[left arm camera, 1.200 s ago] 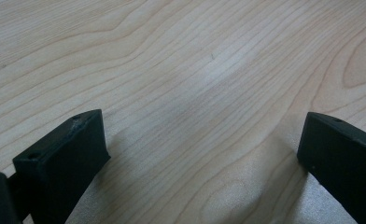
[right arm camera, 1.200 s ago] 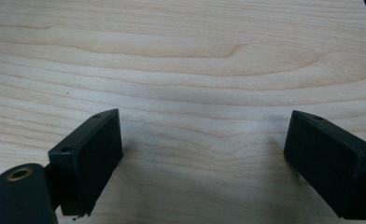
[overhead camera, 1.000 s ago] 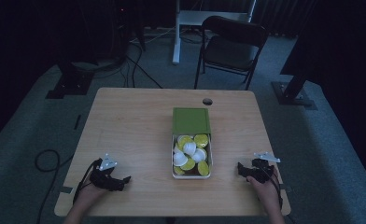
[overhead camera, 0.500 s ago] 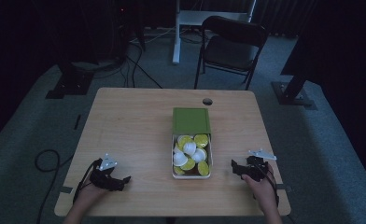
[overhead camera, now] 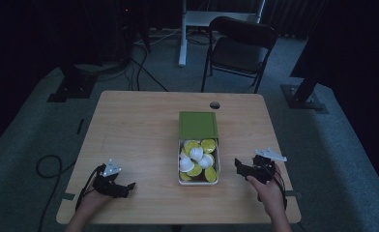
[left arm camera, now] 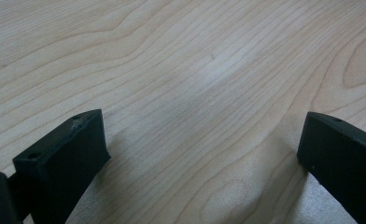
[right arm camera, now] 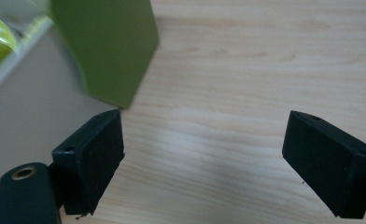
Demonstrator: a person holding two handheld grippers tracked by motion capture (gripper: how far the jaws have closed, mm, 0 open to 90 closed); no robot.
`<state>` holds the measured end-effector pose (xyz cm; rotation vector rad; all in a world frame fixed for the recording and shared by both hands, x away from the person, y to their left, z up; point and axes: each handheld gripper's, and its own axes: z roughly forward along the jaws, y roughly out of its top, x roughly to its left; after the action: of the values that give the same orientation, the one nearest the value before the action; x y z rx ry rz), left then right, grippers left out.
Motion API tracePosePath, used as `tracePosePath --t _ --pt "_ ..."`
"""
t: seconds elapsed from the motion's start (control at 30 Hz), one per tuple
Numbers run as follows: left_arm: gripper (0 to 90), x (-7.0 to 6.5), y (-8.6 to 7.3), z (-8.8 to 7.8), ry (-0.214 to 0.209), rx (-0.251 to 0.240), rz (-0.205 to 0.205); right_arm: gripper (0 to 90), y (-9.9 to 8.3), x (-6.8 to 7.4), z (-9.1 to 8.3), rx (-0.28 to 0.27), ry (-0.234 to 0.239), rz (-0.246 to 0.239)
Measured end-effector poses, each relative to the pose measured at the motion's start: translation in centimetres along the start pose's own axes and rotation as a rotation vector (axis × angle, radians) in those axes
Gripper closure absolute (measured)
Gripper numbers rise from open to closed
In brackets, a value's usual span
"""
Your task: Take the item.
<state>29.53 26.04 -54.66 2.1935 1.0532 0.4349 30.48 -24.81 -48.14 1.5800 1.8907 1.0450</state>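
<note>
My right claw [overhead camera: 238,166] hangs with jaws apart just right of the box [overhead camera: 197,178] of yellow and white capsules at mid-bench [overhead camera: 134,130], while my left claw [overhead camera: 129,186] gapes well away.

The room lay dim, its edges falling into near black. A pale rectangular wooden counter [overhead camera: 144,125] stood on a grey-green carpeted floor [overhead camera: 42,121]. At twelve to one o'clock beyond it stood a black folding metal chair [overhead camera: 240,50], with a white-legged table base [overhead camera: 197,21] behind. Loose black cables [overhead camera: 144,67] trailed at eleven o'clock. Dark flat stand bases [overhead camera: 71,89] sat at ten and two o'clock.
</note>
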Motion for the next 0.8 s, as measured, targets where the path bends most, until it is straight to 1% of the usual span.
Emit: tracePosePath --t 0.2,0.33,0.47,0.63,0.7,0.73,0.8 --pt "1.5 0.0 0.0 0.0 0.0 0.0 0.0 12.2 1.2 1.7 -0.6 -0.029 0.02 -0.033" --pt "1.5 0.0 0.0 0.0 0.0 0.0 0.0 12.2 1.8 2.6 -0.9 -0.054 0.037 -0.027" --pt "1.5 0.0 0.0 0.0 0.001 0.0 0.0 12.2 2.1 3.9 -1.2 -0.072 0.06 -0.03" --pt "1.5 0.0 0.0 0.0 0.001 0.0 0.0 12.2 2.7 5.5 -1.7 -0.1 0.089 -0.053" --pt "1.5 0.0 0.0 0.0 0.001 0.0 -0.001 12.2 2.8 5.7 -1.8 -0.103 0.093 -0.055" --pt "1.5 0.0 0.0 0.0 0.001 0.0 -0.001 12.3 3.1 6.5 -1.8 -0.108 0.11 -0.059" --pt "1.5 0.0 0.0 0.0 0.001 0.0 -0.001 12.3 3.3 7.0 -1.8 -0.109 0.118 -0.062"
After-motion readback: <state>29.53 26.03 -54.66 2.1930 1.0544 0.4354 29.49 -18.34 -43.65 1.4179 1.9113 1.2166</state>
